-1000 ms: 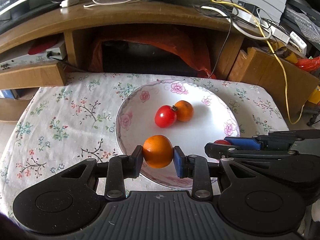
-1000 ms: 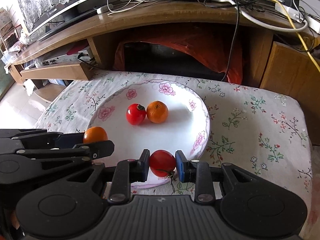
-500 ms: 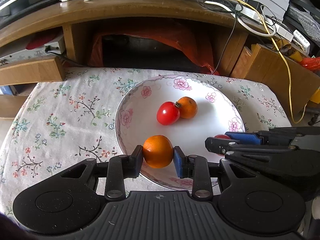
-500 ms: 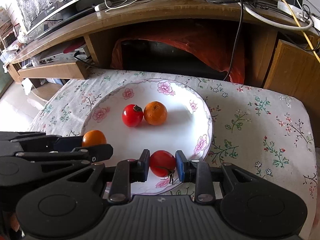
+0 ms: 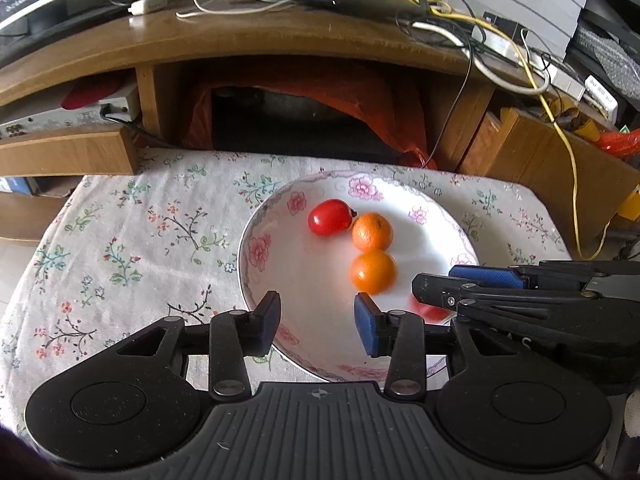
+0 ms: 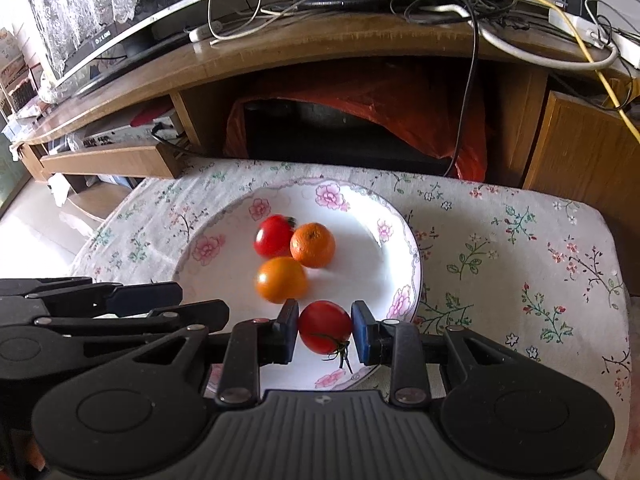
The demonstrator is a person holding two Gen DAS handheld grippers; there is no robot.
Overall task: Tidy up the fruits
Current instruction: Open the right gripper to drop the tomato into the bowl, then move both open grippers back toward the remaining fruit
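Note:
A white floral plate (image 5: 256, 252) (image 6: 404, 236) lies on the flowered cloth. In it sit a red tomato (image 5: 330, 217) (image 6: 273, 235), an orange (image 5: 372, 231) (image 6: 313, 244) and a second orange (image 5: 373, 271) (image 6: 281, 279) just in front of them. My left gripper (image 5: 316, 323) hovers over the plate's near side, its jaws opening, with nothing between them. My right gripper (image 6: 325, 330) is shut on another red tomato (image 6: 325, 327) above the plate's near right rim; in the left wrist view only a red sliver of that tomato (image 5: 426, 309) shows behind the right gripper's fingers (image 5: 486, 277).
A wooden TV cabinet (image 5: 248, 40) with tangled cables (image 5: 500, 56) stands right behind the small table. An orange plastic bag (image 6: 400, 92) fills its open compartment. The cloth-covered tabletop (image 6: 520, 240) extends right of the plate and also left of it (image 5: 132, 240).
The left gripper let go of the orange, which rolled forward to rest beside the other orange and tomato. The right gripper kept still, holding its tomato.

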